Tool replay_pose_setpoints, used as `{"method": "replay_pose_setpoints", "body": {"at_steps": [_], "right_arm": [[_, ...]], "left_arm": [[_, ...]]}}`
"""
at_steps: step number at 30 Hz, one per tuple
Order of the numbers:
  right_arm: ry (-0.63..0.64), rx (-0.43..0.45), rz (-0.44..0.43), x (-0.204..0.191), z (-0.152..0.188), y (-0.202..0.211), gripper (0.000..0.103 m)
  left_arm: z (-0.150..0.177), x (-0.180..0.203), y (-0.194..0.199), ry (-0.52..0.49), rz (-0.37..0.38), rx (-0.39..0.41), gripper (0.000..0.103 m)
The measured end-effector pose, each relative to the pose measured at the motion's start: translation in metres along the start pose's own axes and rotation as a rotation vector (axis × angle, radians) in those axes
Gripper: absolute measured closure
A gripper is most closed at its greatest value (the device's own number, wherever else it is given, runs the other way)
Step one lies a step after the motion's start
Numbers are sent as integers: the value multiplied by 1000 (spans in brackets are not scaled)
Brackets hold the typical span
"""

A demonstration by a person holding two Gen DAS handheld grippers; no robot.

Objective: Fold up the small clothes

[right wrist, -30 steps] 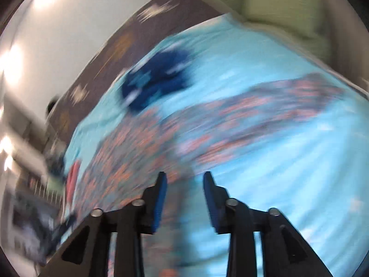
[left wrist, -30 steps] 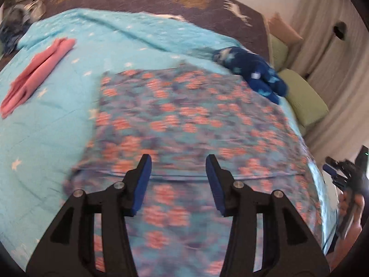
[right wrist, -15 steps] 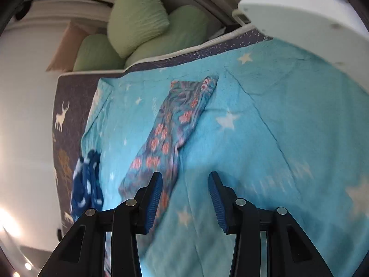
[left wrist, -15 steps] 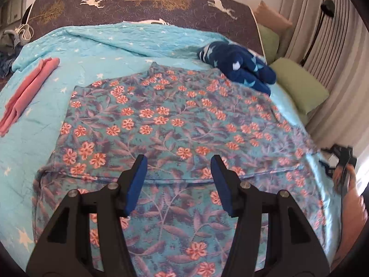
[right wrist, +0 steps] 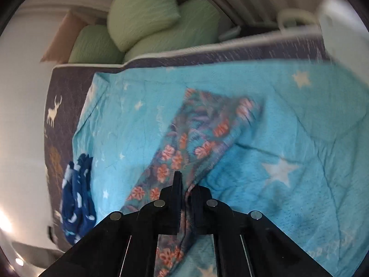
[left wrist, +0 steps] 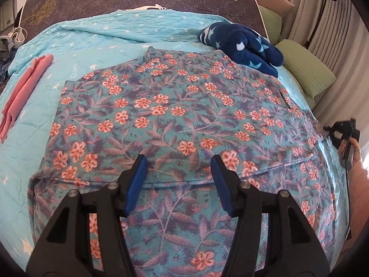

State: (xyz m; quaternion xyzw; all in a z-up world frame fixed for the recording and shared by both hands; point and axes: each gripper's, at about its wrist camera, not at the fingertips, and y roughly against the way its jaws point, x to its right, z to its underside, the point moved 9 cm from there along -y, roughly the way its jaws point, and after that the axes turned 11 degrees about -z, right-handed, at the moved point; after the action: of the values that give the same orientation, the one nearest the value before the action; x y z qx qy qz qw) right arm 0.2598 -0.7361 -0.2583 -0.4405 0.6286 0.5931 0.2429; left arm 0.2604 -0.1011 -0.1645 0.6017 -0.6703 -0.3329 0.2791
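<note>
— Since half a second before, what had changed?

— Mostly the right tongs (right wrist: 185,184): their jaws, parted earlier over the bedspread, had come together on the edge of the floral garment (left wrist: 175,115), pinching a ridge of cloth between them. The left tongs (left wrist: 178,173) had barely shifted — jaws wide apart, holding nothing, hovering over the near half of the fabric.

— Where did the garment lie from each?

— It was spread flat on the turquoise star-print bedspread (left wrist: 92,43), directly ahead of and beneath the left tongs. Its long axis ran crosswise to the left tongs. The right tongs (left wrist: 343,129) sat at its right-hand end, looking along that axis, so the cloth stretched away from them toward the green pillows (right wrist: 143,13). My guess: any fold would carry that end leftward.

— And how did it look?

— Teal, with coral flowers and mauve leaves; thin and soft, mostly smooth, a seam crossing just beyond the left tongs' tips. A navy star-patterned garment (left wrist: 242,43) touched its far right corner — a folded pink cloth (left wrist: 25,90) lay well apart to the left.
</note>
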Motion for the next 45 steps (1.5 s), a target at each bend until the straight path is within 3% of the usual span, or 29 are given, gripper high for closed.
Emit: {"method": "replay_pose_setpoints", "body": {"at_steps": [3, 6, 9, 10, 12, 13, 16, 19, 21, 23, 25, 27, 32, 36, 38, 39, 40, 41, 43, 45], "right_arm": [[141, 28, -37, -47, 6, 14, 98], [339, 15, -130, -124, 37, 32, 98], [607, -25, -249, -214, 106, 52, 98], [711, -54, -317, -247, 146, 59, 98], [840, -105, -403, -282, 206, 67, 98], [917, -153, -453, -297, 252, 68, 97], [1057, -278, -475, -303, 347, 55, 97], [1190, -354, -392, -280, 426, 35, 96], [1235, -428, -352, -261, 455, 26, 93], [1238, -582, -310, -234, 481, 20, 88], [1204, -672, -311, -220, 494, 25, 82], [1208, -673, -321, -214, 493, 34, 78], [1165, -603, -340, -211, 464, 59, 62], [1071, -536, -315, -207, 430, 64, 61], [1036, -519, -297, -204, 420, 64, 60], [1025, -506, -282, -202, 414, 62, 60], [1013, -493, -267, -198, 408, 64, 60], [1002, -484, -260, -196, 403, 65, 60], [974, -454, -240, -191, 388, 70, 60], [963, -417, -221, -188, 375, 72, 58]], "left_arm": [[-1, -4, 1, 15, 15, 6, 45], [-4, -11, 4, 39, 0, 26, 45], [-4, -17, 5, 64, -8, 35, 45], [-3, -21, 6, 69, -17, 38, 45], [-2, -25, 7, 78, -9, 37, 45], [-1, -28, 8, 89, -1, 35, 45], [3, -38, 11, 126, 30, 23, 45], [8, -43, 12, 147, 73, 2, 45], [9, -42, 14, 146, 91, -3, 45], [8, -40, 17, 136, 112, 0, 45], [8, -34, 20, 132, 144, 3, 45], [6, -27, 23, 138, 192, -1, 44], [-6, 4, 25, 118, 282, -13, 44], [-24, 50, 24, 46, 360, -32, 43], [-29, 66, 11, 33, 353, -68, 44], [-30, 70, 6, 32, 349, -82, 48], [-32, 77, -4, 36, 345, -111, 86], [-31, 79, -8, 37, 343, -130, 100], [-37, 76, -2, 72, 356, -97, 100], [-48, 63, 27, 98, 386, 1, 100]]}}
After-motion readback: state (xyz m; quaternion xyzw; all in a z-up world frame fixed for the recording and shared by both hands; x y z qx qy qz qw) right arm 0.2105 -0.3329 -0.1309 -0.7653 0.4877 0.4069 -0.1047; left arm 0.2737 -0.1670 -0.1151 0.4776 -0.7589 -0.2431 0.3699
